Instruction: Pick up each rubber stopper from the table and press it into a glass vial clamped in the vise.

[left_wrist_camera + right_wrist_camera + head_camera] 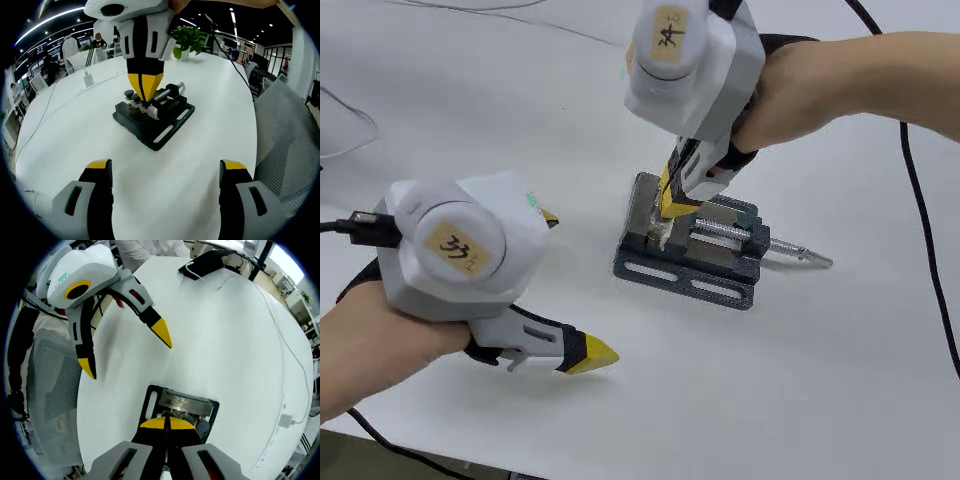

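L gripper (pixel 578 284), nearest operator: jaws wide apart, empty, over table (pixel 820 380). Beyond, R gripper (pixel 675 205): jaws closed tip-to-tip, pointing down onto vials (pixel 135 101) clamped in vise (pixel 690 275). Vials upright, mouths up, long axis vertical. Dark stoppers (pixel 129 93) on top. Advise: press straight down along axis, no side load.

The right gripper (pixel 166 423) points down at the dark vise (pixel 182 401), which sits on the round white table (pixel 225 340). Its two yellow tips are pressed together, right over the gap in the middle of the vise. A small round grey thing (pixel 202 426) sits in that gap, just beside the tips. Farther off, the left gripper (pixel 125 351) hangs above the table with its yellow-tipped jaws spread wide apart. A flat black thing (pixel 207 261) lies near the table's far edge. A grey mesh chair (pixel 50 380) stands beside the table.
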Available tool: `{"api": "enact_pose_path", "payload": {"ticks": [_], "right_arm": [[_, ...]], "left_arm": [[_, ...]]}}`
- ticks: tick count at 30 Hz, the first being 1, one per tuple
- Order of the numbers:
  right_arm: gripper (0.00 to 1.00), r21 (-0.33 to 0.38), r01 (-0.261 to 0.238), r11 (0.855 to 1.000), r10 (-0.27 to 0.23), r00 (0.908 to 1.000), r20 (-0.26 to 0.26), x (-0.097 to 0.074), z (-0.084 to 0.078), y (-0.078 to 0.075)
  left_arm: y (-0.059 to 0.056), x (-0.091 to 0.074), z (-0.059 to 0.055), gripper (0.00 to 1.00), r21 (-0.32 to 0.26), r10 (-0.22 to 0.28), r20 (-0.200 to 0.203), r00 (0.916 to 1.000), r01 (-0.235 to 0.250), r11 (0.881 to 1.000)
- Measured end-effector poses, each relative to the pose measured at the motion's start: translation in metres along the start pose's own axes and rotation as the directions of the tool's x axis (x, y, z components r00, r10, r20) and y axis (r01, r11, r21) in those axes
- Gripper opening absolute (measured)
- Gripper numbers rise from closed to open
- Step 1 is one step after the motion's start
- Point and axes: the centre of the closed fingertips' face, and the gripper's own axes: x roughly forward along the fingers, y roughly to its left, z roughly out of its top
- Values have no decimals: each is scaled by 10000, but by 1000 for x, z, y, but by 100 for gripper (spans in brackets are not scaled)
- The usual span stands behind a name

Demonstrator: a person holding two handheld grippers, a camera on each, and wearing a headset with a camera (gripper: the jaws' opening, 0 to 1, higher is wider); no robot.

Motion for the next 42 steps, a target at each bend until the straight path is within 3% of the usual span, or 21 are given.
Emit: {"api": "enact_pose_path", "payload": {"ticks": [1, 9, 16, 27, 32, 36, 42], "right_arm": [[0, 423, -86, 9991, 86, 10000, 10, 0, -1, -2], [0, 199, -257, 9995, 265, 9988, -401, 1, -2, 0], [0, 326, -302, 9990, 309, 9993, -222, 1, -3, 0], [0, 1132, -309, 9931, 260, 9987, 447, -1, -4, -1], [0, 981, -103, 9951, 23, 9967, 815, -3, -5, 2], [0, 798, 338, 9962, -443, 9901, 1335, -5, -5, 2], [0, 1142, 586, 9917, -793, 9793, 1861, -6, -5, 2]], "left_arm": [[1, 0, 0, 87, 5, 30, 3, 10000, -30, 10000], [4, -3, -3, 87, -63, 110, -32, 9999, -110, 9999], [5, -7, 0, 87, -79, 211, 43, 9998, -211, 9997], [6, -20, 15, 86, -167, 507, 286, 9983, -503, 9986], [8, -26, 20, 86, -148, 680, 379, 9970, -675, 9976], [11, -30, 22, 86, -176, 852, 423, 9955, -845, 9963], [10, -34, 25, 86, -142, 1012, 463, 9938, -1006, 9948]]}}
